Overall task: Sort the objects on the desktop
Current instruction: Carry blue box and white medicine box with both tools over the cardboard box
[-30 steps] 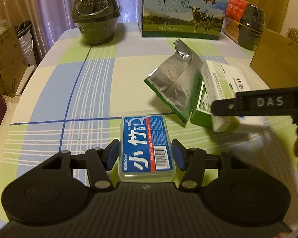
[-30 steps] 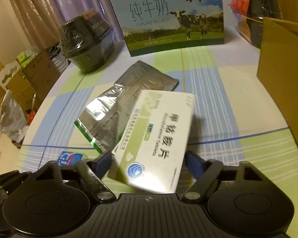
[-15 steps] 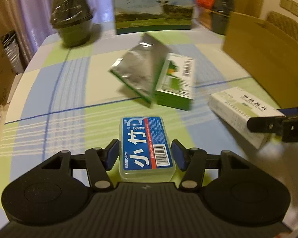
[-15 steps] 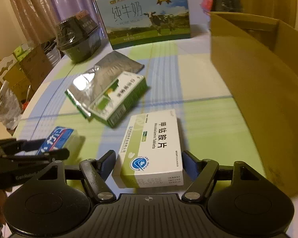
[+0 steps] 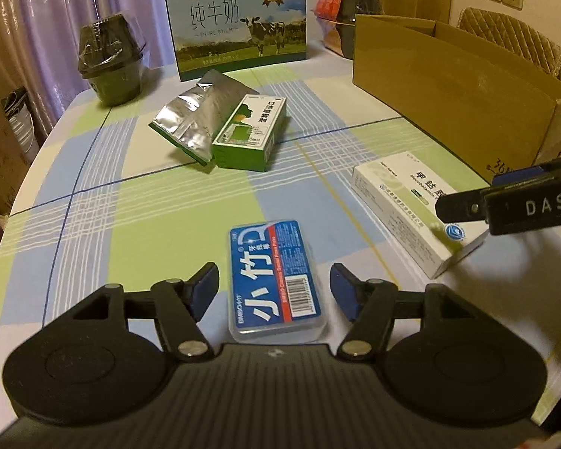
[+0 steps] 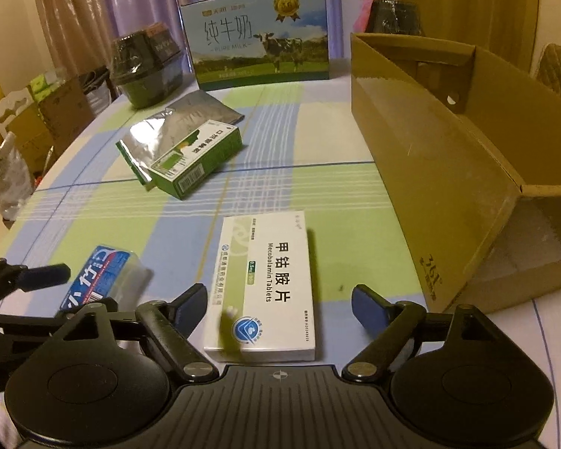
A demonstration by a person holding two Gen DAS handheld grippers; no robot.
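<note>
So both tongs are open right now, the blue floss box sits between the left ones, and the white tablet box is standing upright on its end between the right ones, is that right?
Not quite. The white tablet box lies flat on the tablecloth with its printed face up, not standing on end, as the right wrist view shows. The rest holds: the left tongs are open around the blue floss box, and the right tongs are open around the tablet box.

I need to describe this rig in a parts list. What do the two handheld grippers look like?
Both are matte black plastic. Each body has a ribbed centre panel with a small crosshair mark, flanked by two round housings. Black linkage arms with silver pivot screws carry blue finger pads. The left gripper and right gripper look identical. Seen side-on, the right one shows white letters "DAS". No cables or sleeves are visible.
</note>
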